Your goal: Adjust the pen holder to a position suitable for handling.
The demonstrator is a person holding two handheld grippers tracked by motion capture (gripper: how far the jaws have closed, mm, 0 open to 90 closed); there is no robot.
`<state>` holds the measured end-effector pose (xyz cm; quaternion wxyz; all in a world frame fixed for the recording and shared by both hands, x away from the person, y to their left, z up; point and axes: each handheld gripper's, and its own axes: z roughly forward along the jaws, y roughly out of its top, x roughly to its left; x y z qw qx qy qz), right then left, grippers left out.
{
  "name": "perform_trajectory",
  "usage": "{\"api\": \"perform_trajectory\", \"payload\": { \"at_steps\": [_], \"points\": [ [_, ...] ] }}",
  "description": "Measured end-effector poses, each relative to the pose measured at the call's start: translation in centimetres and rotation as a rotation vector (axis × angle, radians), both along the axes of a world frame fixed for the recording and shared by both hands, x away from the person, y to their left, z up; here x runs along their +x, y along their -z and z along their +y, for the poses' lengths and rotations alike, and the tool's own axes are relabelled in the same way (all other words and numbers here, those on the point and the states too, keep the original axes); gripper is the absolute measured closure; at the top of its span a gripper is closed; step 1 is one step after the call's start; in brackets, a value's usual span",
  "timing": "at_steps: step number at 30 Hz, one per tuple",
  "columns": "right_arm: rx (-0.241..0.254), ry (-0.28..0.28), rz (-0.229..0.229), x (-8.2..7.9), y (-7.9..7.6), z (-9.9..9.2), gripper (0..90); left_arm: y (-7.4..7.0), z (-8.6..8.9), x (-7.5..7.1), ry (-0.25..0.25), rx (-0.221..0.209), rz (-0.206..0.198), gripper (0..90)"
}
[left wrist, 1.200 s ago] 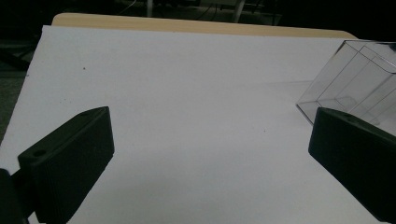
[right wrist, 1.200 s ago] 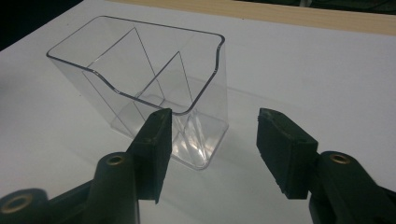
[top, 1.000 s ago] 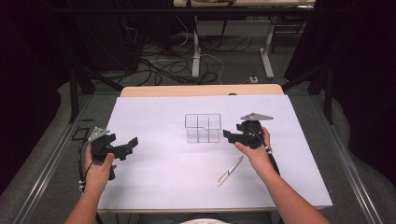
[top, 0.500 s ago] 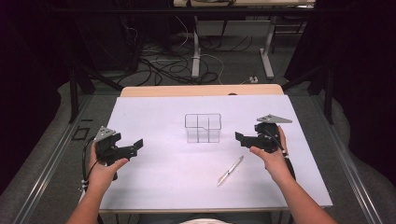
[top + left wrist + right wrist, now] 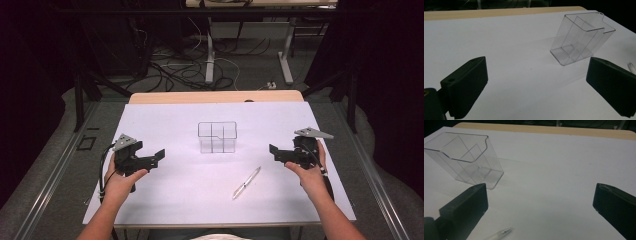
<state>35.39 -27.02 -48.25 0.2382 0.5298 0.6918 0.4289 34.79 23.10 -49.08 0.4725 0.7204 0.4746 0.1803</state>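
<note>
Pen [image 5: 246,182] lies loose near the surface's near edge, right of centre. Both tongs, left [image 5: 159,156] and right [image 5: 273,150], are released and empty; right's jaws have just been opening. Clear organizer [image 5: 217,137] stands mid-surface. I judge next: grasp pen, drop it in a compartment.

one clear plastic organizer [image 5: 217,137], one pen [image 5: 246,182], one white table [image 5: 190,200], two tools
</note>
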Motion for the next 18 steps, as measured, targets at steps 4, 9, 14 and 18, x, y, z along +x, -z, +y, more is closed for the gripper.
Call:
{"api": "perform_trajectory", "payload": {
  "at_steps": [4, 9, 14, 18],
  "points": [
    [0.018, 0.023, 0.006, 0.1, 0.4, -0.8, 0.0, -0.1, -0.8, 0.1, 0.013, -0.005, 0.011, 6.1],
    [0.073, 0.072, 0.027, 0.2, 1.3, -1.9, 0.0, -0.2, -1.8, 0.5, 0.026, -0.018, 0.022, 8.9],
    [0.072, 0.078, 0.012, -0.1, 1.5, -2.0, 0.0, -0.4, -2.9, 1.0, 0.036, -0.030, 0.037, 14.3],
    [0.059, 0.080, -0.001, -0.3, 1.5, -2.0, 0.0, -0.4, -4.0, 1.2, 0.053, -0.023, 0.044, 15.5]
  ]
}}
